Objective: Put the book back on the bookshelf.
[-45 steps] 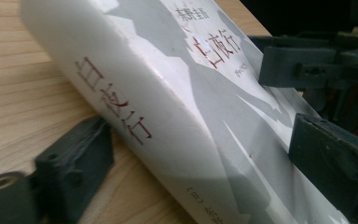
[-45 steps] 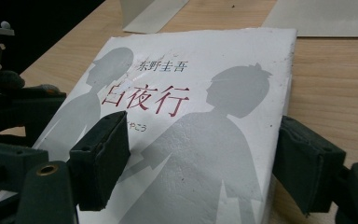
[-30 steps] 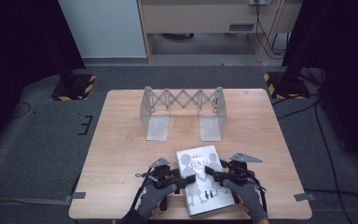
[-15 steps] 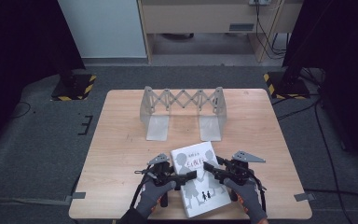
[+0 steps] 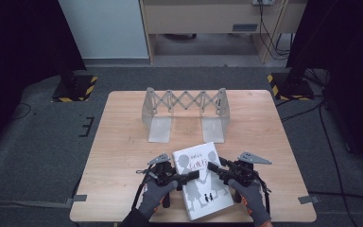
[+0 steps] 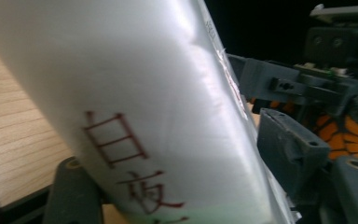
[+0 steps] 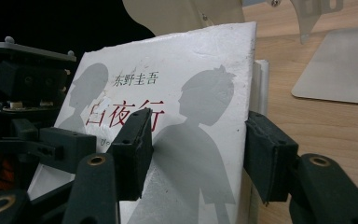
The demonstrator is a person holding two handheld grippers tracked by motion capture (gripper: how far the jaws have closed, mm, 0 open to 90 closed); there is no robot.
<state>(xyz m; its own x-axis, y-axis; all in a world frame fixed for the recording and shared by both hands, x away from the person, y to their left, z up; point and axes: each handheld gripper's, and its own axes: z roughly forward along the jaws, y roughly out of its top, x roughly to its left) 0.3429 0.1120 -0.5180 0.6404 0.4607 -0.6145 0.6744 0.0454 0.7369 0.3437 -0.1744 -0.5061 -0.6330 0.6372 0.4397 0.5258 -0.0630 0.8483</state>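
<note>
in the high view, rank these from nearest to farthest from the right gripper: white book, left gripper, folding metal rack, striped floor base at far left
From the right gripper:
1. white book, between its jaws at the table's near edge.
2. left gripper, just across the book, on its left side.
3. folding metal rack, farther back at the table's middle.
4. striped floor base, on the floor beyond the table's far left corner.

You have a white paperback book (image 5: 202,182) at the near edge of the wooden table, between your two hands and turned slightly off square, its top edge pointing away from you. Its glossy cover carries grey silhouettes of two figures, a line of small black characters and a larger title in red characters, with two tiny dark figures near the bottom. In the right gripper view the book (image 7: 186,140) looks lifted along one side, its page block showing at the edge.
</note>
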